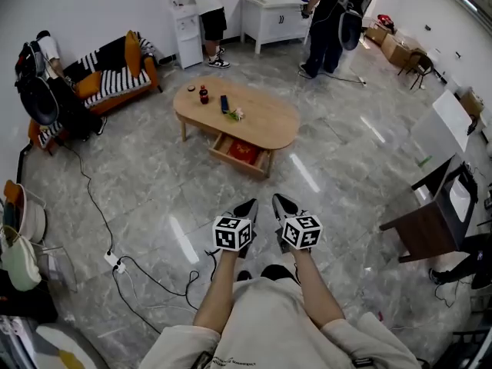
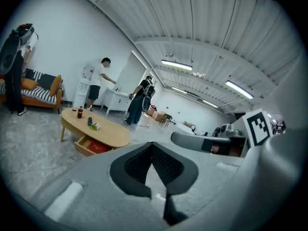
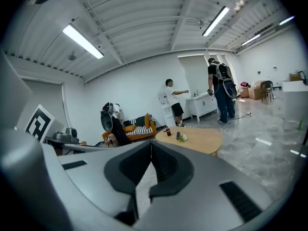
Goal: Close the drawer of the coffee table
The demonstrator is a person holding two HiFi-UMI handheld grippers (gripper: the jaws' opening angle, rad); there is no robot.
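Observation:
An oval wooden coffee table (image 1: 265,123) stands mid-room, well ahead of me. Its drawer (image 1: 240,154) is pulled out on the near side, with something red (image 1: 244,151) inside. A dark bottle (image 1: 204,94), a dark remote (image 1: 224,103) and a small flowery item (image 1: 234,114) sit on the top. My left gripper (image 1: 249,207) and right gripper (image 1: 280,203) are held side by side close to my body, far from the table, both shut and holding nothing. The left gripper view shows the table (image 2: 108,131) and open drawer (image 2: 89,147). In the right gripper view the table (image 3: 199,139) shows, but not its drawer.
An orange striped sofa (image 1: 115,79) stands at the back left. Two people (image 1: 211,6) (image 1: 327,21) stand by a white cabinet (image 1: 273,18) at the back. A cable with a power strip (image 1: 114,261) lies on the floor at left. Dark furniture (image 1: 430,221) stands at right.

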